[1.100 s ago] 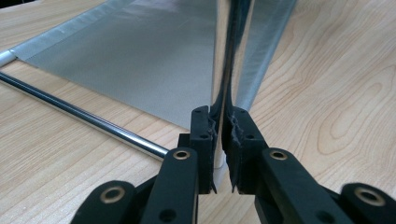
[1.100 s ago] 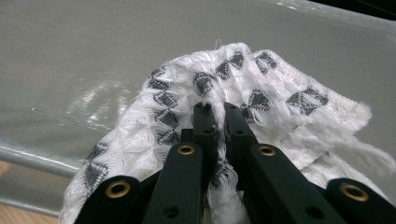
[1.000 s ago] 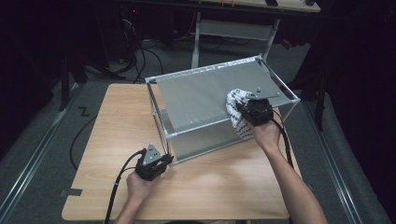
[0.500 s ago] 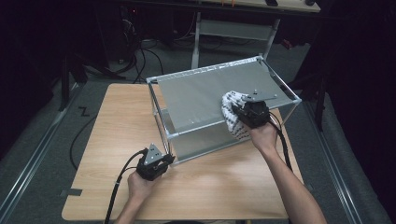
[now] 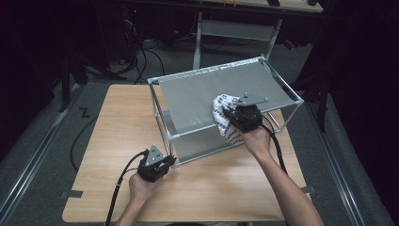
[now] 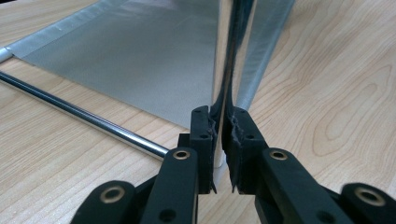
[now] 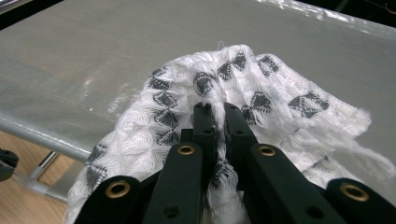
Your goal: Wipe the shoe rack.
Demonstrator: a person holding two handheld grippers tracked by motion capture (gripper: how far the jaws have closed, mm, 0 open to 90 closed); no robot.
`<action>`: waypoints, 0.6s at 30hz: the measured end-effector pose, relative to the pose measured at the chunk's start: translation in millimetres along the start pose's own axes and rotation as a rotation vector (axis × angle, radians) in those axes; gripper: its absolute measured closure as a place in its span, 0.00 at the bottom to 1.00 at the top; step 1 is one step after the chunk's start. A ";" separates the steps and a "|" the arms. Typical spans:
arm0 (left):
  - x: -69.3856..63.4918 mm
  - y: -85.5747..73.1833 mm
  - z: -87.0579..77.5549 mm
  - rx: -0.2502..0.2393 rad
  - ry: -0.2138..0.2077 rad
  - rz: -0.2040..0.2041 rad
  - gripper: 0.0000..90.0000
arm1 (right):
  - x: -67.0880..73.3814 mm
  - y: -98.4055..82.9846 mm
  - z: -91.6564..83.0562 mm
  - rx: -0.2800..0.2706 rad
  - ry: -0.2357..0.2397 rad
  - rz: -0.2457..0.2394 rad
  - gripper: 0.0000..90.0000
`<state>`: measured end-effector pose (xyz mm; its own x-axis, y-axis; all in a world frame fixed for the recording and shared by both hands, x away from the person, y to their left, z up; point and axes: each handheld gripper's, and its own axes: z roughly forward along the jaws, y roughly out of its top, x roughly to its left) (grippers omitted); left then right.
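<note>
I'm dragging the cloth [image 5: 225,118] leftward across the rack [image 5: 197,92] top, right gripper [image 5: 234,114] clamped on it. Left gripper [image 6: 223,133] is staying pinched on the rack's corner post [image 6: 229,70], steadying. Wiping is advancing.

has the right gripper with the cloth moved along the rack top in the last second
Yes. The right gripper, shut on the patterned cloth, has slid leftward over the rack's grey top shelf, away from the rack's right front post.

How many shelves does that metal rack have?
2. The top shelf lies under the patterned cloth; the bottom shelf sits low, just above the table, partly hidden.
</note>
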<state>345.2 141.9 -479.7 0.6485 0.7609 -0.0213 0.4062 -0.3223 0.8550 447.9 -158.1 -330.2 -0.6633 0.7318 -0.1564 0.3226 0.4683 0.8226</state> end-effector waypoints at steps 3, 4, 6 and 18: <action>0.1 0.0 0.0 0.000 -0.001 -0.001 0.91 | 4.6 1.7 1.4 -0.003 0.009 -0.006 0.96; 0.1 -0.1 -0.1 0.001 -0.001 0.000 0.91 | 6.3 2.0 1.8 -0.005 0.013 -0.010 0.96; 0.1 -0.2 -0.1 0.000 -0.001 0.000 0.91 | 9.5 2.6 2.1 -0.008 0.016 -0.015 0.96; 0.2 0.1 0.0 0.001 -0.001 -0.002 0.91 | 22.0 6.4 5.4 -0.018 0.044 -0.027 0.96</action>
<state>345.3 142.0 -479.6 0.6482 0.7611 -0.0229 0.4079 -0.3217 0.8544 439.0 -136.4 -331.3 -0.7009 0.6963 -0.1549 0.2921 0.4782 0.8282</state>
